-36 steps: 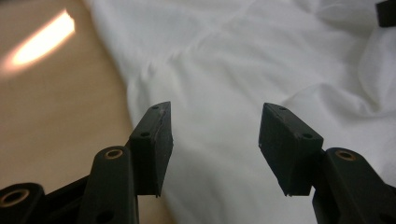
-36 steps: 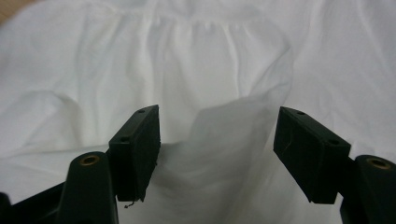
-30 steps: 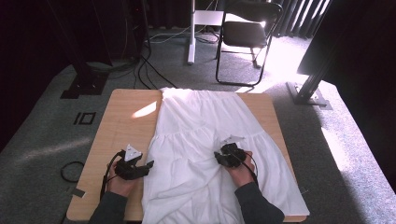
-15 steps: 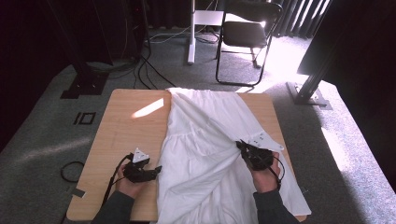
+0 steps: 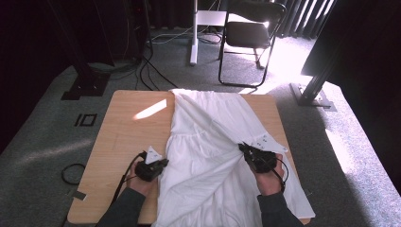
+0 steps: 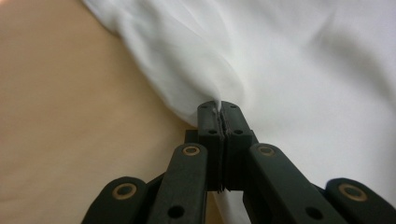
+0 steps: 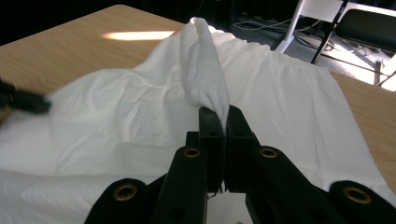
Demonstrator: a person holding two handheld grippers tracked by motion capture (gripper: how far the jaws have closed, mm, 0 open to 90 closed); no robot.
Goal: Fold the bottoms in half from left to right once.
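Both grippers are gripping the white garment (image 5: pixel 217 156) that is lying spread along the wooden table (image 5: pixel 127 137). Over at the cloth's left edge, the left gripper (image 5: pixel 163 163) is pinching a small tuck of fabric; its jaws have just been closing, and in the left gripper view (image 6: pixel 223 108) they are meeting with the cloth caught at their tips. On the opposite side, the right gripper (image 5: pixel 242 147) is clamping a ridge of cloth drawn up off the table, which the right gripper view (image 7: pixel 223 114) shows rising from its tips as a twisted peak.

Judging by this, the grasping step is looking finished on both sides. The garment is lying creased and partly gathered toward the middle, so whatever spreading or folding is intended seems largely undone.
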